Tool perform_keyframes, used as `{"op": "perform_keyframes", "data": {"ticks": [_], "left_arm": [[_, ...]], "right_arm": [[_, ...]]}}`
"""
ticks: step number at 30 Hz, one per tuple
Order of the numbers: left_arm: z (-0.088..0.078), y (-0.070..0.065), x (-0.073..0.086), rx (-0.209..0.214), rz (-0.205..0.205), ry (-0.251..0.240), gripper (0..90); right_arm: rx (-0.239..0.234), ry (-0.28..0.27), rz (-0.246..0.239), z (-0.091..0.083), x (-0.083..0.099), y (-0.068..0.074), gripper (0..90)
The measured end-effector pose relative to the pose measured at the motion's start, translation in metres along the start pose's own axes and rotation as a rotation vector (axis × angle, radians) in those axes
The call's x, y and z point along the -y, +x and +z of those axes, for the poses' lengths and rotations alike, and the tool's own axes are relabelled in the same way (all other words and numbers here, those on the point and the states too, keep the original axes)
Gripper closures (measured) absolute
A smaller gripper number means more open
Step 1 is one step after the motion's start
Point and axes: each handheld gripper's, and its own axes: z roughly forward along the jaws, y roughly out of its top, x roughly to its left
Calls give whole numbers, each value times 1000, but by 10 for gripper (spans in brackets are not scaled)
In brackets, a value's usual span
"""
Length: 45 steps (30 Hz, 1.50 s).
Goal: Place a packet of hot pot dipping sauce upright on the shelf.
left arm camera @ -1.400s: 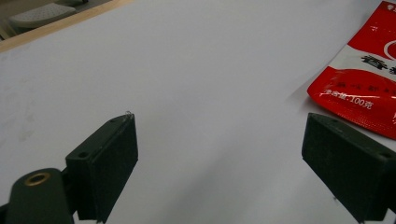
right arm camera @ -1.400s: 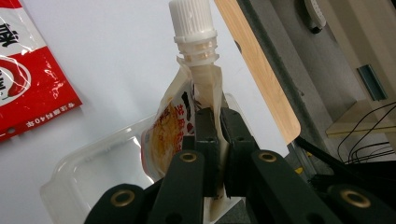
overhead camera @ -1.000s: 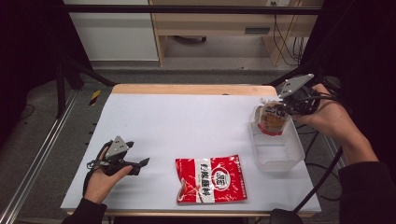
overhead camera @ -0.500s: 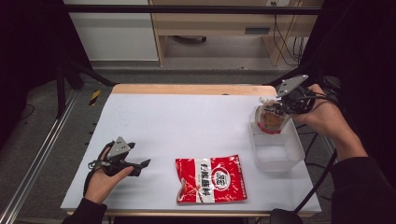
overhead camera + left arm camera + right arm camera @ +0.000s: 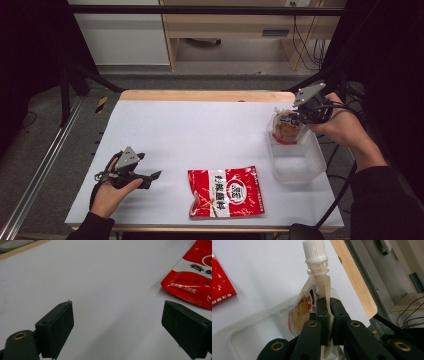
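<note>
White table (image 5: 200, 130), right claw (image 5: 300, 117) clamping spouted pouch (image 5: 286, 129) over clear tub (image 5: 295, 165), left claw (image 5: 150, 177) open.

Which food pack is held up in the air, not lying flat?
The spouted pouch with the white cap, pinched by the right gripper over the clear bin. The red packet lies flat on the table.
</note>
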Motion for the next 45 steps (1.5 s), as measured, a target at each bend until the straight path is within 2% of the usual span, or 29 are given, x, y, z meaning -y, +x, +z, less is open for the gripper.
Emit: {"op": "perform_keyframes", "data": {"ticks": [16,17,19,38,41,45], "left_arm": [[0,-1,0,6,4,5,106],[0,-1,0,6,5,5,106],[0,-1,0,6,4,6,106],[1,-2,0,9,7,11,106],[1,-2,0,11,8,10,106],[1,-2,0,11,9,11,106]], "right_arm": [[-29,18,10,12,8,7,864],[-32,19,22,12,8,8,864],[-38,22,11,13,9,8,864],[-81,52,52,34,18,18,849],[-82,58,55,33,20,18,834],[-79,57,77,31,20,17,753]]}}
